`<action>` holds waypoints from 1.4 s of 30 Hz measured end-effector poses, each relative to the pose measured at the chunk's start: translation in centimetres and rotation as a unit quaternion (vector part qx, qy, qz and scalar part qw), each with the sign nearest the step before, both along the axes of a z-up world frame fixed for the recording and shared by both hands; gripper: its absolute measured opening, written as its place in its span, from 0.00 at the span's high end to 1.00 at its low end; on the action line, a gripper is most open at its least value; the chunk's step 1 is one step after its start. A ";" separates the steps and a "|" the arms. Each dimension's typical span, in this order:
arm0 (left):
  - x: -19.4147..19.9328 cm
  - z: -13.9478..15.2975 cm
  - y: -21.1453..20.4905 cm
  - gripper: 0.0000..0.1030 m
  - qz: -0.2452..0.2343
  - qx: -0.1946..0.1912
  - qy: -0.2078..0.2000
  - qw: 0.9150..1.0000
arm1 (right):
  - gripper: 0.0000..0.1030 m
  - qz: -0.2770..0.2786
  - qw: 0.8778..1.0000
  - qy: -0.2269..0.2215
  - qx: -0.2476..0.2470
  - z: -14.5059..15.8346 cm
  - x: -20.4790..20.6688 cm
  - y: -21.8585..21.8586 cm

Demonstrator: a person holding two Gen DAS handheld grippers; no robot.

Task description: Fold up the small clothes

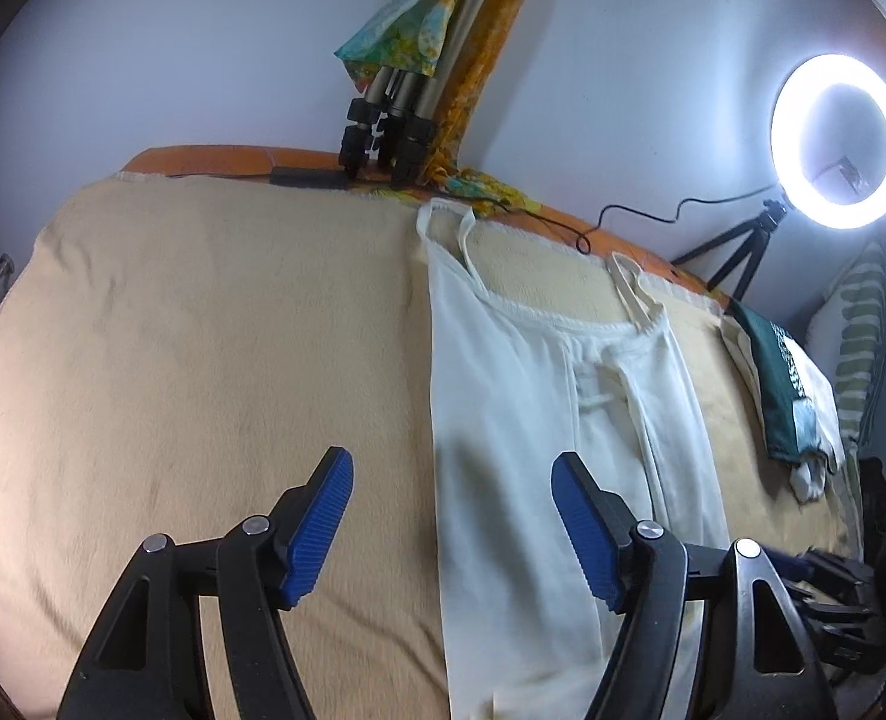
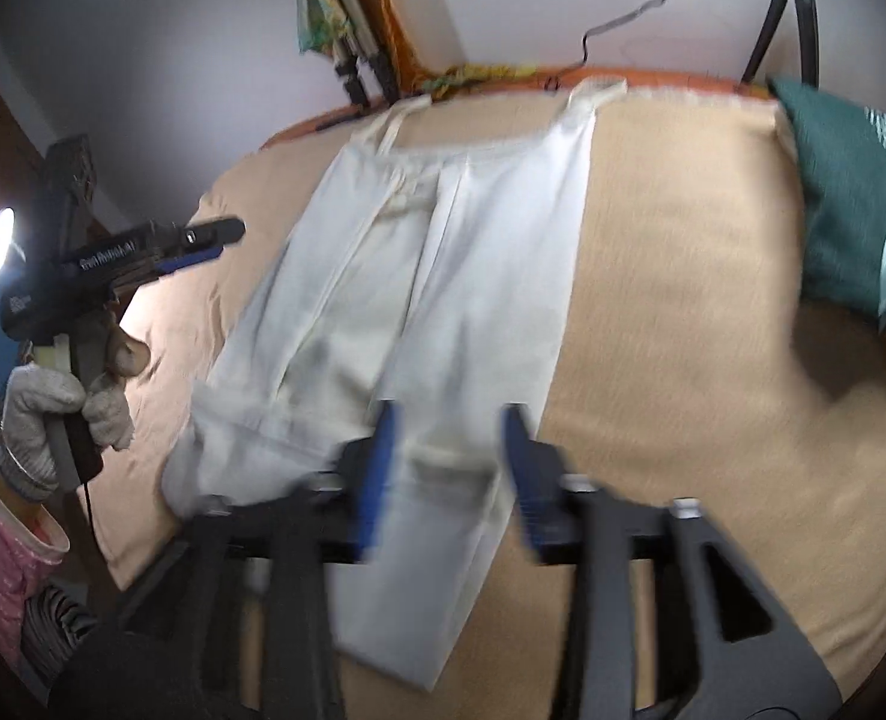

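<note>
The white camisole lies spread flat on the beige blanket, straps up toward the far edge by the wall, hem toward the near edge, with lengthwise creases running down its middle. The left tool hovers above the blanket, blue pads wide apart and nothing between them; its right finger sits over the garment's left side, its left finger over bare blanket. In the right wrist view that same tool appears off to the left, gripped by a gloved hand, clear of the cloth. The right tool is blurred, its blue-padded fingers parted and empty, poised over the lower part of the camisole. Off to the right of the blanket rests a folded dark green garment on a small pile. A lit ring light on a tripod stands at the far right.
</note>
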State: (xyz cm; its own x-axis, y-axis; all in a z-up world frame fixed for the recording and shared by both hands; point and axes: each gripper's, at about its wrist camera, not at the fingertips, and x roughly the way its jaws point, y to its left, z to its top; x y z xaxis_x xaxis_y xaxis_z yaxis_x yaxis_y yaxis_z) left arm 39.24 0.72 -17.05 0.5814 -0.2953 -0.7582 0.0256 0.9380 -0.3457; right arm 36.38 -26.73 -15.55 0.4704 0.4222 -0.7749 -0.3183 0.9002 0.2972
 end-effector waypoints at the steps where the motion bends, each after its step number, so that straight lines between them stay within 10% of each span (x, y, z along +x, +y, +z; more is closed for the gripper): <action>1: 0.8 -0.3 0.0 0.30 0.001 -0.004 0.001 1.000 | 0.42 -0.008 1.000 -0.015 -0.003 0.5 0.7 -0.3; 20: 10.5 -3.4 -0.6 0.32 -0.001 0.008 0.014 1.000 | 0.44 -0.064 0.998 0.005 0.008 -2.8 17.7 -0.2; 28: 11.8 -3.9 -1.5 1.00 -0.012 0.018 0.011 1.000 | 0.91 -0.048 0.999 0.001 0.007 -3.6 18.9 1.4; 42: 8.3 -0.2 -1.3 1.00 -0.018 -0.033 -0.027 0.999 | 0.93 -0.038 0.997 -0.057 0.038 3.0 14.8 0.9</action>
